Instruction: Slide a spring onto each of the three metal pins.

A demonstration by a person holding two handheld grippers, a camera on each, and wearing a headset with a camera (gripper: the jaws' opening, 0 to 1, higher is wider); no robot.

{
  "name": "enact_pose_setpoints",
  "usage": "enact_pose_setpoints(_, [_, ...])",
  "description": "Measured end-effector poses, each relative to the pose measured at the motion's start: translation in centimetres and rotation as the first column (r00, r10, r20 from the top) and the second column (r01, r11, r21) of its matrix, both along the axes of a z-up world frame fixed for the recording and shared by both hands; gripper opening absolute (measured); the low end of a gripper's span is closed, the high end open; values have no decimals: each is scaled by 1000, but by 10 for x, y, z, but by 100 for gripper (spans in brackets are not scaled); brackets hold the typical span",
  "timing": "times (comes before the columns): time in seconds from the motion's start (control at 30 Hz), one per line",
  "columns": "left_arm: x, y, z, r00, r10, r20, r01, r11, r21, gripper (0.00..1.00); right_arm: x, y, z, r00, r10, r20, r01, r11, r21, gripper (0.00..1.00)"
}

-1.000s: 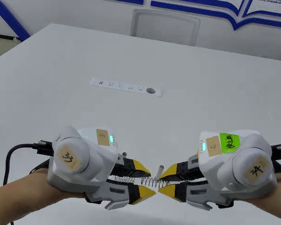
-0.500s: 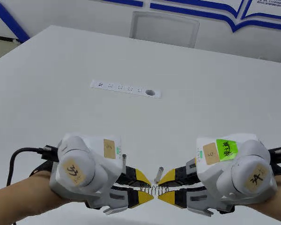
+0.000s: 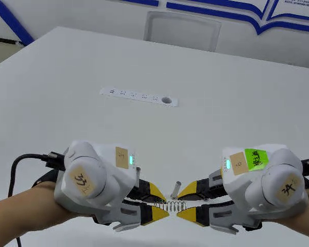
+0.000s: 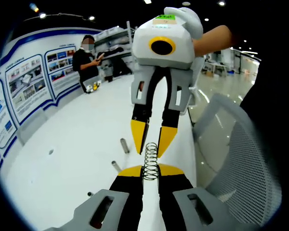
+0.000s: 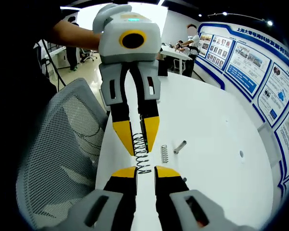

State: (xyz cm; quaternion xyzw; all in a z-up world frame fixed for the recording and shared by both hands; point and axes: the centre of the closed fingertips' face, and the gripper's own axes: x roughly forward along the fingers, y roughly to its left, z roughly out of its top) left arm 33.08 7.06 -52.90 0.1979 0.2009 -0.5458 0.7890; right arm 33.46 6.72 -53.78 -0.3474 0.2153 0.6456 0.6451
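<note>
Left hand-held gripper [image 3: 167,202] and right hand-held gripper [image 3: 178,203] sit tip to tip at bottom centre, each pinched onto one end of the same spring [image 3: 171,207]. Just beyond the tips, a bare pin [image 3: 175,190] and a spare spring [image 5: 164,153] lie on the counter [image 3: 144,62]. My read: no pin loaded yet, all three still to do.

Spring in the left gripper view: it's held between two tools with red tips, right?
No, the tips are yellow, not red. The left gripper view shows the spring held between the left tool and the right tool, both yellow-tipped.
</note>
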Motion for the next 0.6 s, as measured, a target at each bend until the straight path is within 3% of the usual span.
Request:
enact_pose_setpoints(0.3, [1,-1,3,1000,-5,4,5,1000,-9,10,-2,1,11,1000,15,-5,-15,999,34,12])
enact_pose_setpoints(0.37, [0,-1,4,1000,-5,-3,5,1000,-16,10,-2,1,15,1000,14,-14,-14,999,42,11])
enact_pose_setpoints(0.47, [0,-1,4,1000,-3,-6,3,1000,-22,10,-4,5,26,998,10,-57,-4,995,102,11])
enact_pose_setpoints(0.6, [2,0,8,1000,7,0,-7,999,-34,10,-2,5,31,998,0,-64,8,993,119,11])
